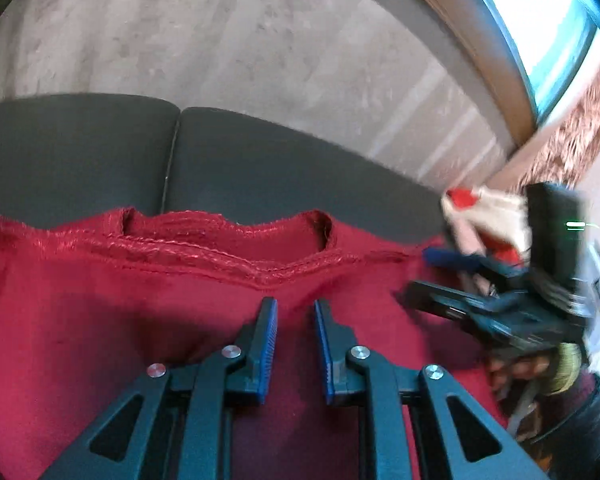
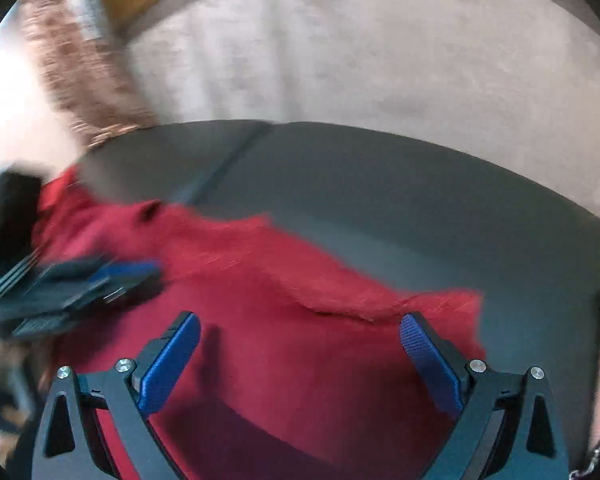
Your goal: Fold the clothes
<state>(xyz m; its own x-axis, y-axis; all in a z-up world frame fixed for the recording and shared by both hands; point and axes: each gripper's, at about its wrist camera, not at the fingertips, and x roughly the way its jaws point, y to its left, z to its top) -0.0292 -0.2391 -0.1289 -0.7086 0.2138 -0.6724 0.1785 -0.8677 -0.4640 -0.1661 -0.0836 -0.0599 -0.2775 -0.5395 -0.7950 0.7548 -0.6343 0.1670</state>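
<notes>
A red shirt [image 1: 100, 300] lies spread flat on the dark grey table [image 1: 80, 152], its neckline [image 1: 228, 240] toward the far edge, the body running back toward the near edge under both grippers. Its long axis runs from the far edge to the near one; one sleeve or shoulder [image 2: 440, 308] reaches out toward the right side of the table. A seam in the table top [image 1: 170, 160] runs from the far edge down to the collar.

The left gripper [image 1: 296, 344] hovers just behind the neckline, jaws a narrow gap apart with nothing between them. The right gripper [image 2: 300, 360] is over the shirt's right part — jaws wide, holding nothing.

Beyond the far edge lies pale carpet [image 1: 220, 40]. Off the right side sits a blurred white-and-red bundle [image 1: 484, 212] — what it is, I cannot tell.
</notes>
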